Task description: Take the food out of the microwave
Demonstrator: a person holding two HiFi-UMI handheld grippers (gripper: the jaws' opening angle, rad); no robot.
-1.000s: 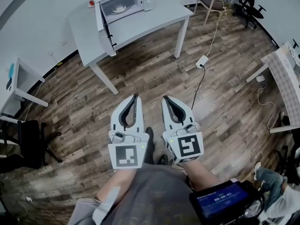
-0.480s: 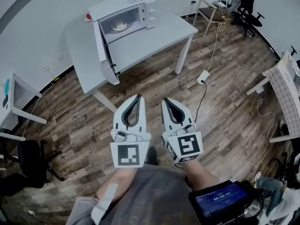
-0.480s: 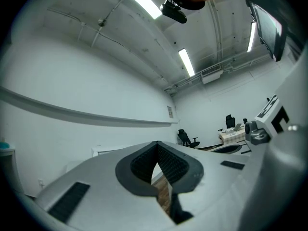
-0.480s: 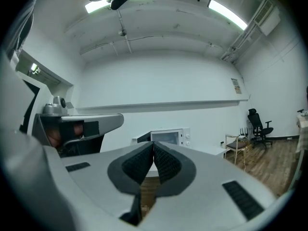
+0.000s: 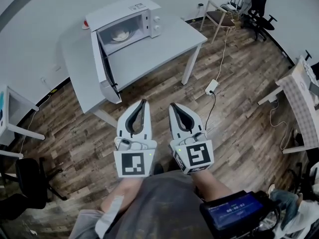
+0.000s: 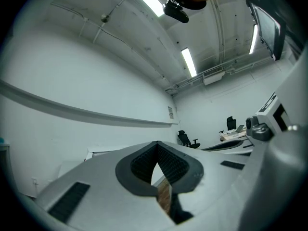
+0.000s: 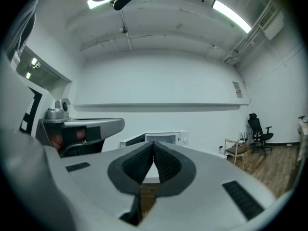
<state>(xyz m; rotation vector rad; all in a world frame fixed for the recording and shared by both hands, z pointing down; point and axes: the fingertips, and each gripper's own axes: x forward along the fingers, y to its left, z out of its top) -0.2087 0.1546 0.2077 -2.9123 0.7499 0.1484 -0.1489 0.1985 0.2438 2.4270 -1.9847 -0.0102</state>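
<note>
Microwave (image 5: pixel 130 15) sitting at table's (image 5: pixel 159 46) back edge, door (image 5: pixel 102 66) hanging open, food (image 5: pixel 119 34) inside. Left tongs (image 5: pixel 143 102), right tongs (image 5: pixel 172 105) clenching empty.

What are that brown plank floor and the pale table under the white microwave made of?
Brown plank floor: looks like wood or wood-look laminate, matte, with visible grain and plank seams. Pale table: smooth, probably painted or laminated board; even colour, no grain.
</note>
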